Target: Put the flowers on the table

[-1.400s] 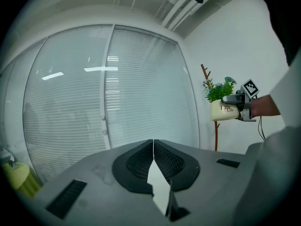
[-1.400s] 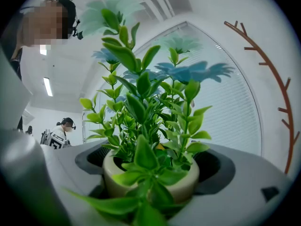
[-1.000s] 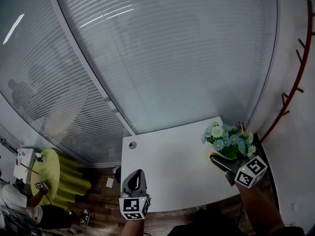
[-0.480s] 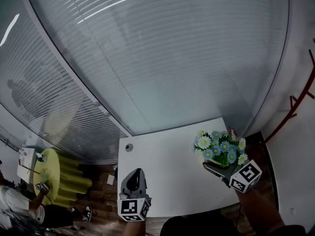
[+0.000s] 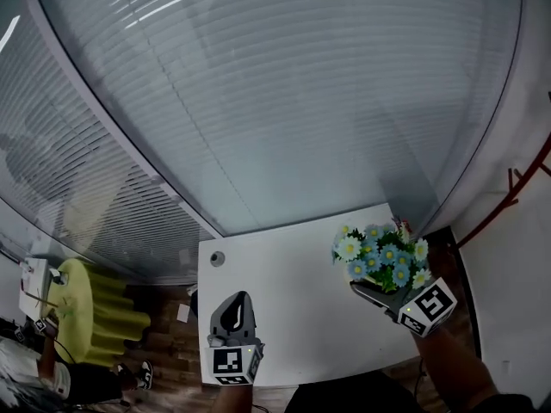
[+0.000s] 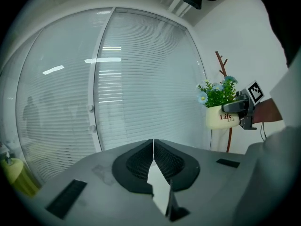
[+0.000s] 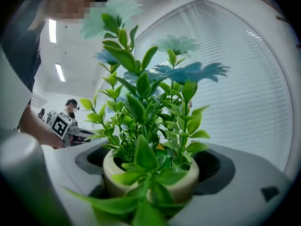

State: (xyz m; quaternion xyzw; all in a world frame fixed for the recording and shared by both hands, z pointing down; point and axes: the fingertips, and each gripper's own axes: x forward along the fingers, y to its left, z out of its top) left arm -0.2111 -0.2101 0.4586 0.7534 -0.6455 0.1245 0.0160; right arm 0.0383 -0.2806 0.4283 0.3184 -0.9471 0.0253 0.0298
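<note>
— While you're looking down, where are the flowers (image 5: 379, 252)?
— Over the table's (image 5: 284, 274) right edge, toward its far corner. My right gripper (image 5: 372, 289) is clamped on their cream pot (image 7: 151, 179). From my head view, blossoms and the jaws hide most of that pot, so I can't tell whether it touches the tabletop.
— And your left gripper (image 5: 234, 301)?
— Jaws pressed together on nothing, above the near edge, toward the left corner.

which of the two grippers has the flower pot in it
The right gripper, its fingers shut around the cream flower pot of blue and white blooms. The left gripper is shut too, but with nothing between its fingers.
</note>
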